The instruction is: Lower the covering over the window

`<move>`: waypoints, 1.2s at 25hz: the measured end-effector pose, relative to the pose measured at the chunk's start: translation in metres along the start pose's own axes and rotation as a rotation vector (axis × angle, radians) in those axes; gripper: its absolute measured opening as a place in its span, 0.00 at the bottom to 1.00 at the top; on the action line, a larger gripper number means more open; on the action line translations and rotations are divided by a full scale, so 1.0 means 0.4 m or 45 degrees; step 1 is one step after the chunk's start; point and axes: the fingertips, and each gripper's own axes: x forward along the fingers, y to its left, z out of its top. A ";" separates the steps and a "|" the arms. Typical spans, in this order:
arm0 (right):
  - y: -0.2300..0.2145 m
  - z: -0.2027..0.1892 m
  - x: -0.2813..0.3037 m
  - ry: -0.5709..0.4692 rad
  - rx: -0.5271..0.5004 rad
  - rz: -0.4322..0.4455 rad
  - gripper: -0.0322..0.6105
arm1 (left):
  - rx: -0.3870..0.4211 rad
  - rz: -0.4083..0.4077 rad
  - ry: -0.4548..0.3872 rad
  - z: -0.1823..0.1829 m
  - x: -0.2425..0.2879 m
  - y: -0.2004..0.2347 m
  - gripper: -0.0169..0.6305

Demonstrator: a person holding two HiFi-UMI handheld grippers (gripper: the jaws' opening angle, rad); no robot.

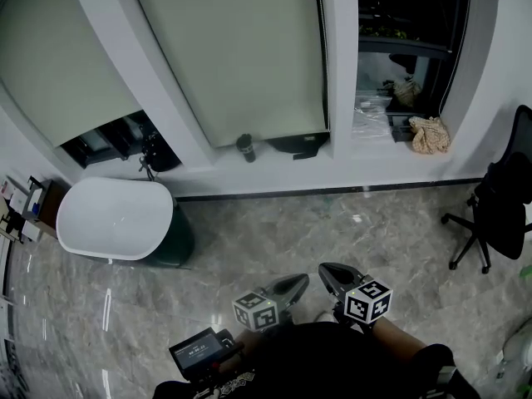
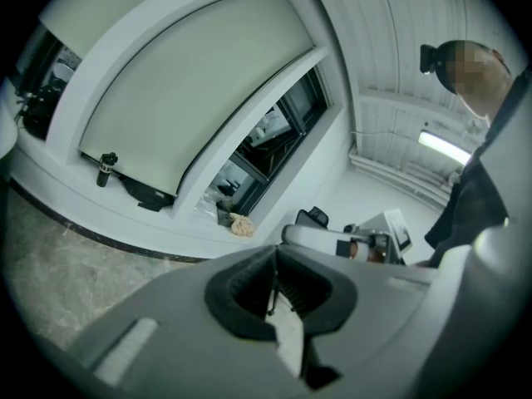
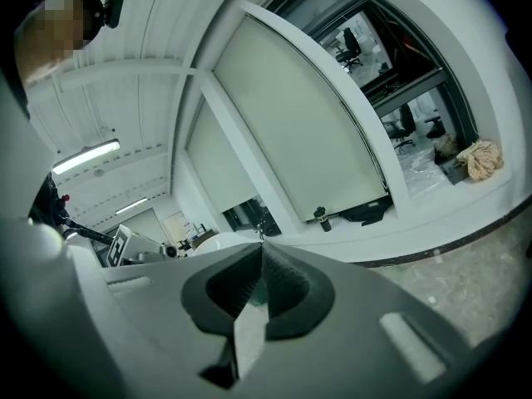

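Grippers low at the near edge, side by side over the person's lap, pointing at the far window wall. Left gripper [image 1: 301, 281]: jaws pressed together, nothing between them. Right gripper [image 1: 326, 269]: the same, pressed together and empty. Neither touches anything.

Grey marble floor [image 1: 332, 231] fills the stretch between the person and the wall.

Far wall has three window bays over a white sill [image 1: 274, 173].
- Middle blind [image 1: 241, 48]: pale, drawn down nearly the whole way, bottom edge just above the sill. Well apart from both grippers.
- Left blind [image 1: 58, 65]: pale, lowered part way, with a dark strip of glass showing under it.
- Right window [image 1: 407, 40]: uncovered, dark glass, clutter on its ledge.

White oval tub [image 1: 108, 219] stands on the floor at the left, near the wall, below the left blind.

Black office chair [image 1: 499, 206] at the far right, on the floor.

Beige cloth [image 1: 429, 134] bunched on the sill under the right window.

Flat dark object [image 1: 301, 145] on the sill beneath the middle blind; I cannot tell what it is.

Small dark cup [image 1: 245, 148] upright on the sill, just left of that object.
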 end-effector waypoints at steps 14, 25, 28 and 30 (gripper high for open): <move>-0.019 0.000 -0.017 -0.009 0.011 -0.012 0.06 | 0.013 -0.024 0.034 -0.010 0.027 -0.017 0.03; -0.018 -0.002 -0.021 -0.009 -0.012 -0.005 0.06 | 0.007 -0.029 0.036 -0.016 0.034 -0.018 0.03; -0.017 -0.002 -0.022 -0.006 -0.017 0.001 0.06 | 0.005 -0.025 0.036 -0.017 0.035 -0.017 0.03; -0.016 -0.003 -0.022 -0.004 -0.018 0.002 0.06 | 0.007 -0.023 0.035 -0.018 0.034 -0.015 0.03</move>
